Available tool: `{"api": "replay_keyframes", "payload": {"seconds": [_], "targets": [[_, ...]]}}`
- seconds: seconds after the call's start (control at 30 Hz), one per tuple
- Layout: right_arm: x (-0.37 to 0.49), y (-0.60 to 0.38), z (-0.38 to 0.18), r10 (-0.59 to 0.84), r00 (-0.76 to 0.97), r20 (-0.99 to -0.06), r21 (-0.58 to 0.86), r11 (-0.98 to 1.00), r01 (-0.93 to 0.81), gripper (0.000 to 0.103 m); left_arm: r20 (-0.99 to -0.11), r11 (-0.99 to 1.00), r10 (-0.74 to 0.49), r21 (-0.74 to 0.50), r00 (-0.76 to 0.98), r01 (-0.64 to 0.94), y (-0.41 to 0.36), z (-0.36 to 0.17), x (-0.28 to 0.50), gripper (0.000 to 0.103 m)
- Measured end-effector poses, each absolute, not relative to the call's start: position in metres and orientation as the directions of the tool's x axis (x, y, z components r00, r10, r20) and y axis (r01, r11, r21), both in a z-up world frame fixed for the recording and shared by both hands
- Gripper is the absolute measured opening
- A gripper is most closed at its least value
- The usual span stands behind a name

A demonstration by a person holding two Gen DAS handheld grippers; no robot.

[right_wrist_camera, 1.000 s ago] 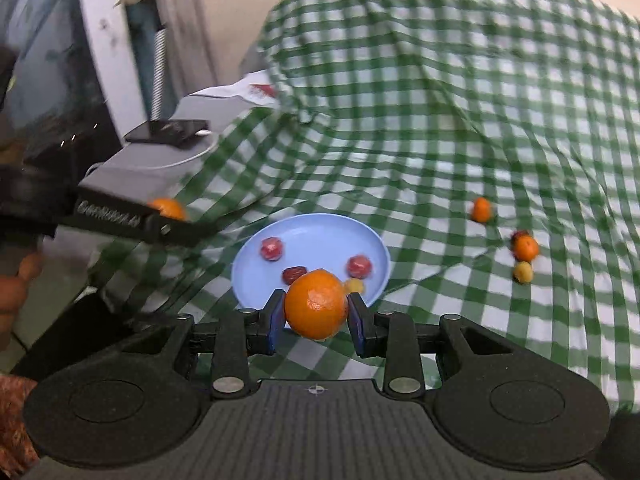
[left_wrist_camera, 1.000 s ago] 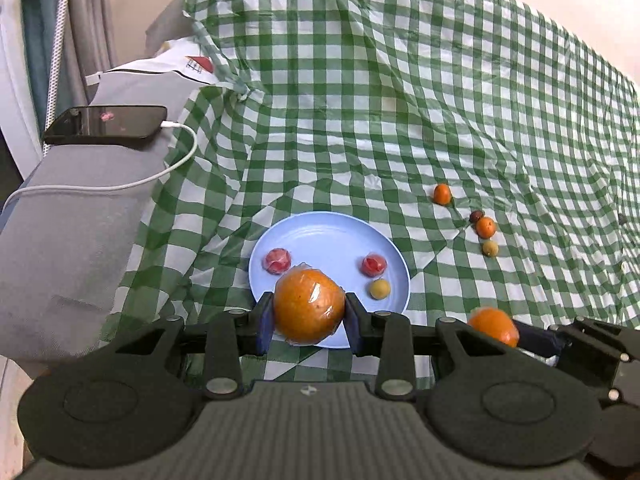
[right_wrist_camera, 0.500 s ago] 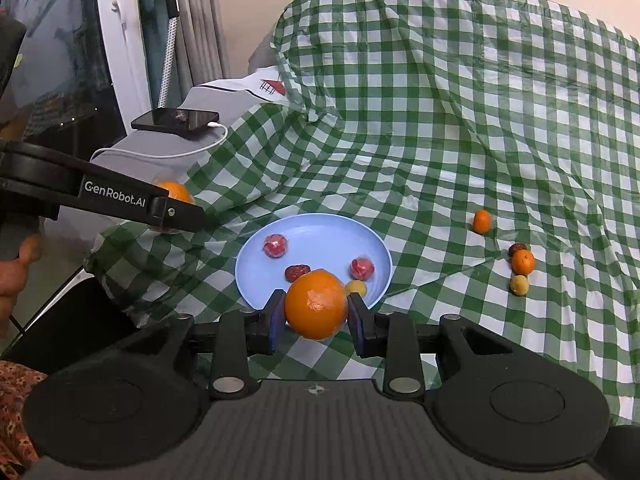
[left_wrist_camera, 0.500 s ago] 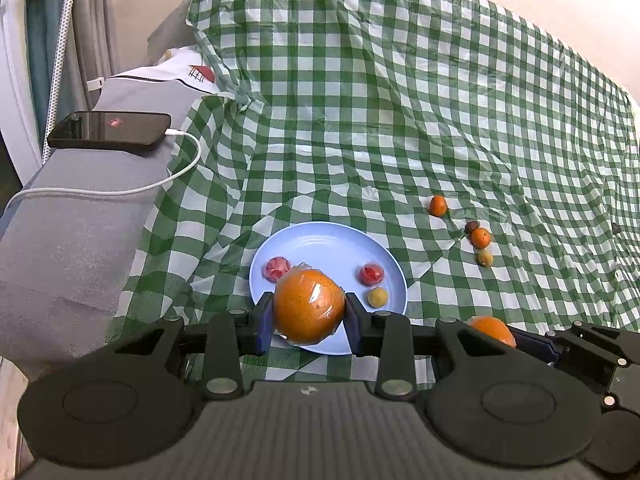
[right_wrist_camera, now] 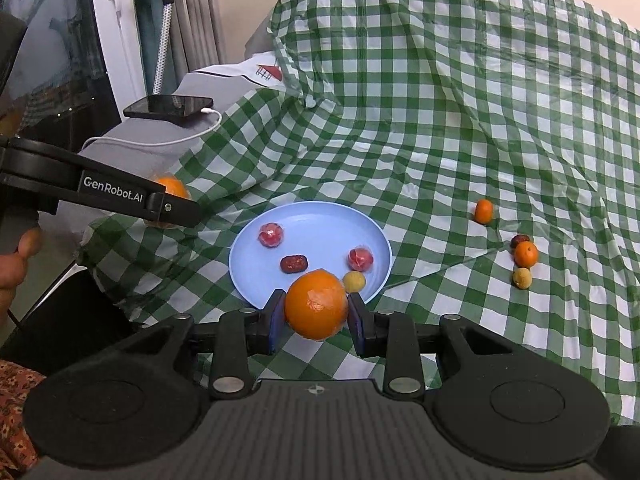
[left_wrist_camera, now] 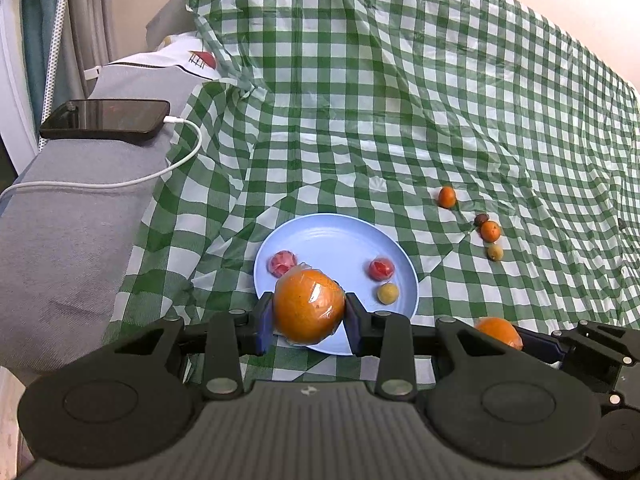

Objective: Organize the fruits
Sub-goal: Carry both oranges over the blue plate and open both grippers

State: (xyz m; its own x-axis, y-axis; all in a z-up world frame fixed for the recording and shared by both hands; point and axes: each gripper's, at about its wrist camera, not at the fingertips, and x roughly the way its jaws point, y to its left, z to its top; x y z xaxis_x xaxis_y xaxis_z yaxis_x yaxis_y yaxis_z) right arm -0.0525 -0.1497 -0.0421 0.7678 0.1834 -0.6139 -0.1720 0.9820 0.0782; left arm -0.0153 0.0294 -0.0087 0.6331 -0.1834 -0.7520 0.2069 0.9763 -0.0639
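Currently left gripper (left_wrist_camera: 309, 322) pinching film-wrapped orange (left_wrist_camera: 309, 306) across widest girth, above near rim of blue plate (left_wrist_camera: 332, 236). Right gripper (right_wrist_camera: 316, 316) clamps bare orange (right_wrist_camera: 316, 305) likewise, just off plate's near edge. Judged: both firm, round, moderately heavy; film slippery, so equator grip safest. Small loose fruits light, roll-prone.

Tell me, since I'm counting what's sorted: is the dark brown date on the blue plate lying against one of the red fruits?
No: in the right wrist view the date lies apart from both red fruits on the blue plate.
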Motion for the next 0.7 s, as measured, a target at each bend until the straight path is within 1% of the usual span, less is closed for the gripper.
{"api": "replay_keyframes", "payload": {"seconds": [0.23, 0.7], "targets": [[-0.033, -0.149, -0.049, 0.177, 0.761, -0.624, 0.065, 0.982, -0.176, 0.034, -0.759, 0.977, -0.183, -0.07, 0.624, 0.201, 0.027, -0.014, 0.01, 0.04], [0.022, -0.142, -0.069, 0.182, 0.736, -0.652, 0.067, 0.981, -0.182, 0.034, -0.797, 0.978, -0.141, -0.021, 0.587, 0.207, 0.01, -0.043, 0.07, 0.04]]}}
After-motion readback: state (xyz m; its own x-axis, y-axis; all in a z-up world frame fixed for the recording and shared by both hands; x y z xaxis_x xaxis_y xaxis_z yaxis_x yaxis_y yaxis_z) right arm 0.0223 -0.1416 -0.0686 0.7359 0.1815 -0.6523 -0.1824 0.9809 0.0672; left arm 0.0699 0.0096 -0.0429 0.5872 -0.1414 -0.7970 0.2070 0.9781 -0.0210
